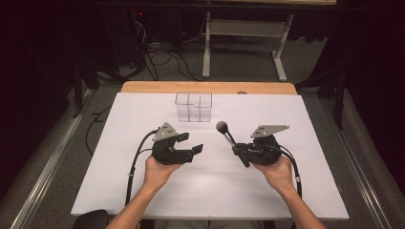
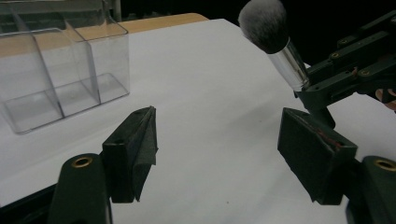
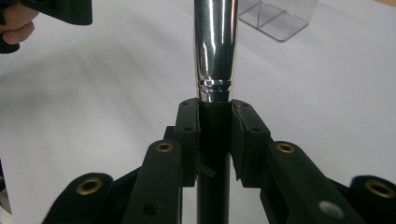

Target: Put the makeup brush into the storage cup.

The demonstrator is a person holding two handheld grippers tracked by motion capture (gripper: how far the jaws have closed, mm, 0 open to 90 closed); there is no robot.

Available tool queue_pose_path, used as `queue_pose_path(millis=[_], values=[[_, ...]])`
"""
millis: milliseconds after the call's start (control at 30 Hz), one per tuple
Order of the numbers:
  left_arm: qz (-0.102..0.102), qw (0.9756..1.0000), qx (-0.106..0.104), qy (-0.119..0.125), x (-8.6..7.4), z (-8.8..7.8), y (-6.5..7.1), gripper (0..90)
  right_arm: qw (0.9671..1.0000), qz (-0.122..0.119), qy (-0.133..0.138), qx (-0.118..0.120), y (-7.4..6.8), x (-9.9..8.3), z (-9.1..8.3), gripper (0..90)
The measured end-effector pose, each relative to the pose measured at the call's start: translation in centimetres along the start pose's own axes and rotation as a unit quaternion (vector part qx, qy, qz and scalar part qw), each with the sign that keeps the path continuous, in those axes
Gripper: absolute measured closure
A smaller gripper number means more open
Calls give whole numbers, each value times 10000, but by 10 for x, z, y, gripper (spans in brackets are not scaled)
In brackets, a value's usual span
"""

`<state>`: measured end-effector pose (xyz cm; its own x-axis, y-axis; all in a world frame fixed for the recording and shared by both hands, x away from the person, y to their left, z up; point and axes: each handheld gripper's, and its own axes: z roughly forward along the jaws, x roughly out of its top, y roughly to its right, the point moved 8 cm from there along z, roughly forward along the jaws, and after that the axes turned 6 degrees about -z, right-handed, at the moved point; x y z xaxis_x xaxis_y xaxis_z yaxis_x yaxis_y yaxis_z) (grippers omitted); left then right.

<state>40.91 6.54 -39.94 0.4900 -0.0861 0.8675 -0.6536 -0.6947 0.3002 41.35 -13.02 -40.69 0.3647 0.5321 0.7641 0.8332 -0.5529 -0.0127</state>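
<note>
Desk (image 1: pixel 143 191) carries a clear divided organiser (image 1: pixel 193 106) near its far edge; my left gripper (image 1: pixel 190 143) hovers mid-desk, jaws wide, empty; my right gripper (image 1: pixel 240 153) clamps a makeup brush (image 1: pixel 225 132) by its black handle, bristles raised toward the organiser.

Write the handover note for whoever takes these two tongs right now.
Right tongs: shut on the brush, gripping its black handle just below the silver ferrule; bristle head points up and away, off the table.
Left tongs: open, nothing between the jaws, held above the white table left of the brush.
Organizer: clear, divided, standing at the far middle of the table; its compartments look empty.
Done: brush picked up.
Left: probably carry the brush to the organizer and stand it in a compartment; the left tongs are free to steady the organizer.
</note>
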Motion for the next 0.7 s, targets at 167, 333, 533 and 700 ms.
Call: queue_pose_path(millis=[167,333,533,700], values=[[8,9999,-134,-2,4,6,8,286,10000,41,-27,-9,1,1,1,765],[-27,9999,-157,-19,4,5,9,287,10000,59,8,16,-2,2,2,765],[-52,9996,-256,-51,3,8,14,289,9999,64,94,58,-7,7,4,765],[-141,9994,-325,-22,5,11,15,293,9998,-18,61,167,-15,11,13,766]])
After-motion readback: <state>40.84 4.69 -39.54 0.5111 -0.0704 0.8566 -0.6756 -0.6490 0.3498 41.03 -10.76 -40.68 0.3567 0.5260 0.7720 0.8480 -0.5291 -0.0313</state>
